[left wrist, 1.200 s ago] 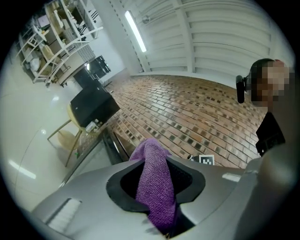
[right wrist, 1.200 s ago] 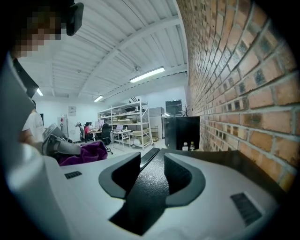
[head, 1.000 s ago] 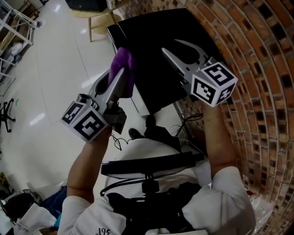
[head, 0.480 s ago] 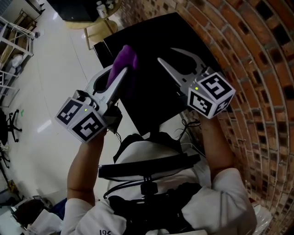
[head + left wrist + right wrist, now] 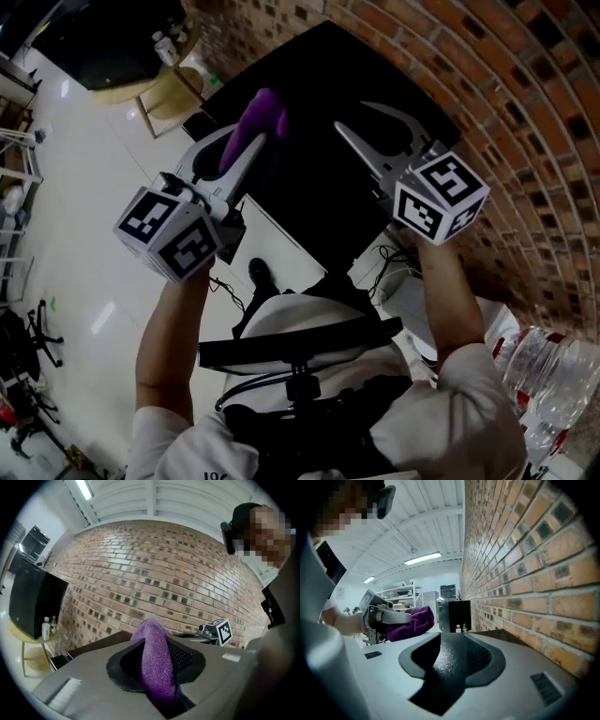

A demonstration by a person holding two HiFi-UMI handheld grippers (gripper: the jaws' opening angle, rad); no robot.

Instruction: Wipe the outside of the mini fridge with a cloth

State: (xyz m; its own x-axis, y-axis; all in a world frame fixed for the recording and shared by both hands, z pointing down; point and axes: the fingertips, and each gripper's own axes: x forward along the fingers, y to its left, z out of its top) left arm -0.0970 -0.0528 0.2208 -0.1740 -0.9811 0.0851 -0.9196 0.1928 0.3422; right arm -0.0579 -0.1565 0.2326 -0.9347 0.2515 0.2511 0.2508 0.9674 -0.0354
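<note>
The black mini fridge (image 5: 323, 178) stands against the brick wall, seen from above in the head view. My left gripper (image 5: 246, 133) is shut on a purple cloth (image 5: 260, 114), which sticks out past its fingertips over the fridge's left part. In the left gripper view the cloth (image 5: 157, 663) fills the gap between the jaws, with the fridge top (image 5: 96, 645) beyond. My right gripper (image 5: 354, 116) hovers over the fridge's right part, open, with nothing between its fingers. The right gripper view shows the left gripper and its cloth (image 5: 412, 620) off to the left.
A brick wall (image 5: 525, 103) runs close along the right. A round wooden table (image 5: 169, 89) with small bottles and a black screen (image 5: 103, 37) stand beyond the fridge. Cables (image 5: 389, 248) lie by the fridge's base. Packed water bottles (image 5: 553, 370) sit at lower right.
The left gripper has carried the cloth sideways over the fridge's left part and rolled somewhat. The right gripper has shifted only slightly. The head view has swung, bringing the water bottles in.
</note>
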